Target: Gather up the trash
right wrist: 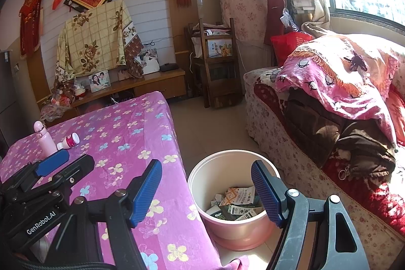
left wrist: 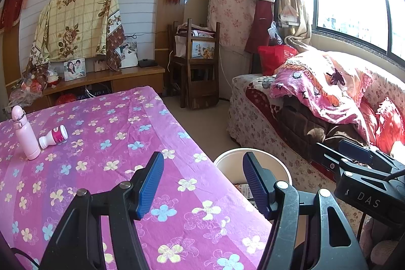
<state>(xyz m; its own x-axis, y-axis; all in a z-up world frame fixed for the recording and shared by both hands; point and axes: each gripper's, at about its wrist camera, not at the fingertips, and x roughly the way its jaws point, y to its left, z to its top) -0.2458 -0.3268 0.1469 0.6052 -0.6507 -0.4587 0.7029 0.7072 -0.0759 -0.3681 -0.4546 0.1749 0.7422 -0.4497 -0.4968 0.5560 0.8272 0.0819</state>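
A small white bottle with a pink label (left wrist: 54, 137) (right wrist: 69, 140) lies on its side on the pink flowered tablecloth (left wrist: 121, 143), touching or just beside an upright pale pink flask (left wrist: 25, 133) (right wrist: 44, 141) at the table's far left. A pink round bin (right wrist: 227, 232) (left wrist: 225, 163) stands on the floor beside the table, holding paper packets (right wrist: 238, 199). My left gripper (left wrist: 202, 184) (right wrist: 65, 165) hovers over the table's near right edge, open and empty. My right gripper (right wrist: 206, 194) (left wrist: 341, 156) hangs above the bin, open and empty.
A sofa (right wrist: 291, 143) piled with pink blankets and a brown jacket runs along the right, under the window. Tiled floor (right wrist: 210, 123) separates it from the table. A wooden cabinet (right wrist: 157, 85) with photos and stacked wooden chairs (right wrist: 215, 62) stand at the back wall.
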